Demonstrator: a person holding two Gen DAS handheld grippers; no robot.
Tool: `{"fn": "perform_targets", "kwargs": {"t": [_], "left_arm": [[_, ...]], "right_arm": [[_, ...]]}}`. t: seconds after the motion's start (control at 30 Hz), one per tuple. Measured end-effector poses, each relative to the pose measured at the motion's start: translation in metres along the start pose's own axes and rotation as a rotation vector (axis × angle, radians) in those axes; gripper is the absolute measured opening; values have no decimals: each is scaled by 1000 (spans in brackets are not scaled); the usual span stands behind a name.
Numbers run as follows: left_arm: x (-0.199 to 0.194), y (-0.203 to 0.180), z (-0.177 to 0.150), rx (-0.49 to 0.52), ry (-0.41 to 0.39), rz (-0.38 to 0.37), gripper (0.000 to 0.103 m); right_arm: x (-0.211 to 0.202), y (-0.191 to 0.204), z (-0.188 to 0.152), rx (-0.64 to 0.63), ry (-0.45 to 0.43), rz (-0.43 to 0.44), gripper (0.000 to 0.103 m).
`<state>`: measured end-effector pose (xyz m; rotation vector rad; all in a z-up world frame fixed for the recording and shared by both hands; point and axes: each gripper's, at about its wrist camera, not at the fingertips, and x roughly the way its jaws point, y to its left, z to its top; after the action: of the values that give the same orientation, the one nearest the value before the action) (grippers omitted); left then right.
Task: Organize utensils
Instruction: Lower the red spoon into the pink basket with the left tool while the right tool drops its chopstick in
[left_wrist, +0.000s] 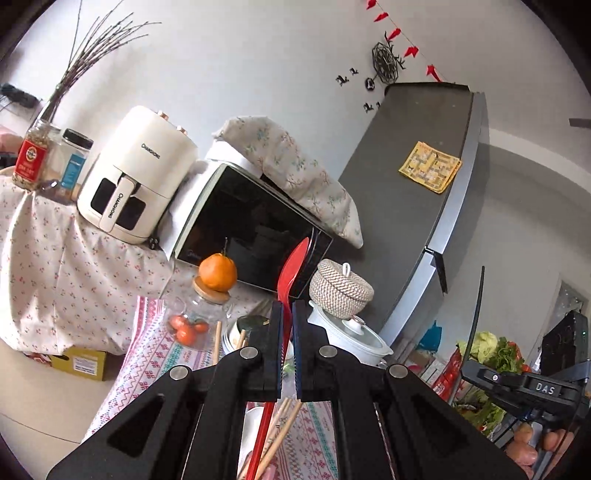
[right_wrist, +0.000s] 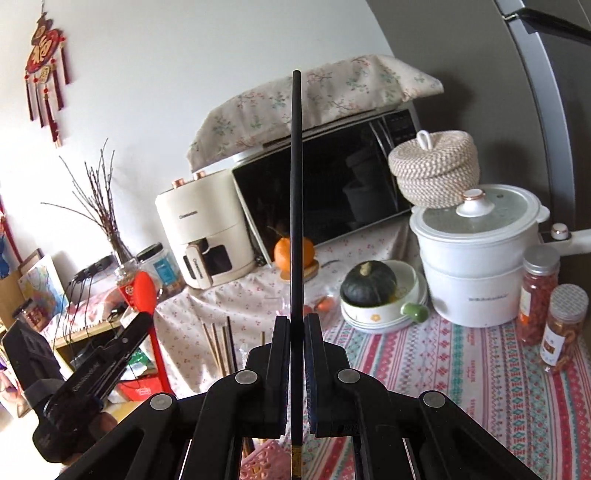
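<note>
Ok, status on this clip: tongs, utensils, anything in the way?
Left tongs shut on red spoon. Right tongs shut on black chopstick. Both utensils held upright over table. Nothing blocking.

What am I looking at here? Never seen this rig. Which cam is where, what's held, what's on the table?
There is no robot arm. A person holds a two-finger gripper in each hand, and a fisheye camera on each one looks forward along its fingers.

The left wrist view shows the left gripper shut on a red spatula. The right gripper appears at that picture's right edge.

The right wrist view shows the right gripper shut on a black chopstick that points upward. The left gripper and the spatula show at lower left.

On the patterned tablecloth sit an air fryer, a microwave with a floral cover, an orange, a dark green squash in a dish, a white pot, a woven lidded basket, two jars and loose wooden chopsticks.
</note>
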<state>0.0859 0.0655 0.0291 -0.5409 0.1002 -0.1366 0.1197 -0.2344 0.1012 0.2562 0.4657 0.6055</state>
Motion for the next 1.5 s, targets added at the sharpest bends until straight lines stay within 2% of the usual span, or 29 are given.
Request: {"fn": "perform_targets", "kwargs": {"t": [0.17,0.43,0.5,0.57,0.7,0.8,0.83,0.9,0.97,1.1,1.17,1.27,1.33,1.4,1.5], "left_arm": [[10,16,-18,-10,-22,54,4],[15,16,-39,50,-60,117,5],[16,13,-46,97,-43,142,6],[17,11,-54,130,-9,158,17],[11,17,-58,79,54,149,19],[5,18,-44,29,80,137,19],[4,19,-36,13,99,143,21],[6,19,-21,-6,156,178,35],[14,20,-6,-15,269,269,68],[28,25,9,-83,568,382,69],[27,24,8,-13,684,431,69],[7,23,2,128,655,446,69],[3,28,-2,135,679,482,69],[1,28,-2,149,712,466,69],[-7,24,4,202,684,461,69]], "right_arm": [[17,16,-12,-40,28,24,6],[34,30,-26,-76,52,43,6],[38,33,-28,-84,57,43,6],[41,35,-29,-89,61,41,6],[47,38,-32,-86,64,45,6],[51,42,-34,-85,60,45,6],[52,43,-35,-84,58,40,6],[55,45,-38,-71,48,34,6],[59,45,-40,-45,36,30,6],[66,47,-41,-4,2,31,6],[70,52,-41,-5,-15,35,6],[79,63,-45,-25,-28,30,6],[88,69,-49,-46,-20,21,6],[96,75,-54,-83,-8,3,6],[103,77,-60,-114,5,-12,6]]}}
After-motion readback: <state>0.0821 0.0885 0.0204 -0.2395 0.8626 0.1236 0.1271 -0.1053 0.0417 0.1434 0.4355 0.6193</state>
